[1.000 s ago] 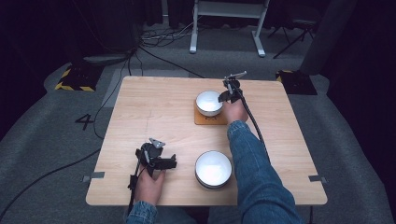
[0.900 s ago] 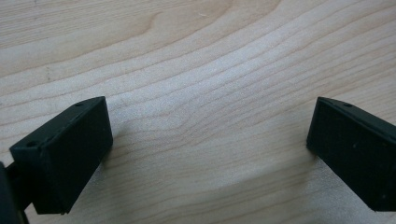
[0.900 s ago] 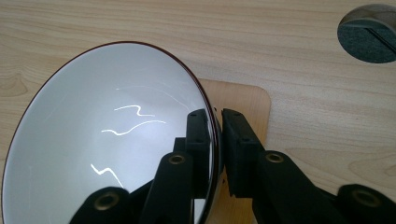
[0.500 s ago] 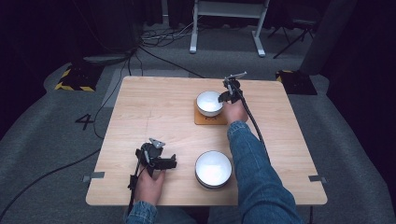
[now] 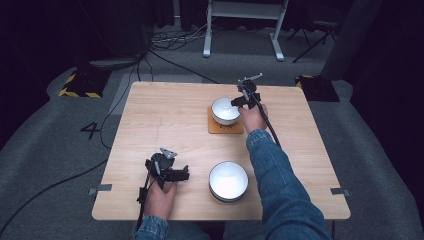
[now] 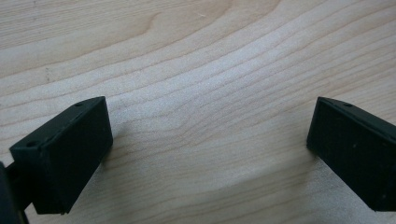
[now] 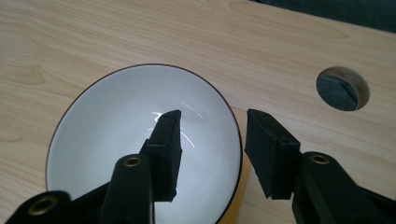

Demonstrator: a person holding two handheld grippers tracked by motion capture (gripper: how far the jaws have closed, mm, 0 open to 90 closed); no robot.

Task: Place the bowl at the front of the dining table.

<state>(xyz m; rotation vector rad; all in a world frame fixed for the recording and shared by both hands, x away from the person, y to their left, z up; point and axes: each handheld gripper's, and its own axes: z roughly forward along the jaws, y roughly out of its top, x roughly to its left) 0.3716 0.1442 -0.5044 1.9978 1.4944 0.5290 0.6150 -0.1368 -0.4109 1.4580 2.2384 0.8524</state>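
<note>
A white bowl [image 5: 225,110] with a dark rim sits on a brown coaster [image 5: 226,129] at the far middle of the table. My right gripper [image 5: 239,102] is at its right edge. In the right gripper view its jaws have just been opening and straddle the bowl's rim [image 7: 236,140], one jaw inside the bowl [image 7: 107,140], one outside, with neither pad pressing on it. A second white bowl [image 5: 228,181] stands near the front edge. My left gripper [image 5: 182,175] rests low over bare wood at the front left, open [image 6: 210,130] with nothing between its jaws.
The wooden table [image 5: 165,120] has a round cable hole [image 7: 342,88] close to the far bowl. Cables trail from both grippers over the front of the table. Grey carpet, a yellow-black striped block [image 5: 80,85] and a white stand [image 5: 245,20] surround the table.
</note>
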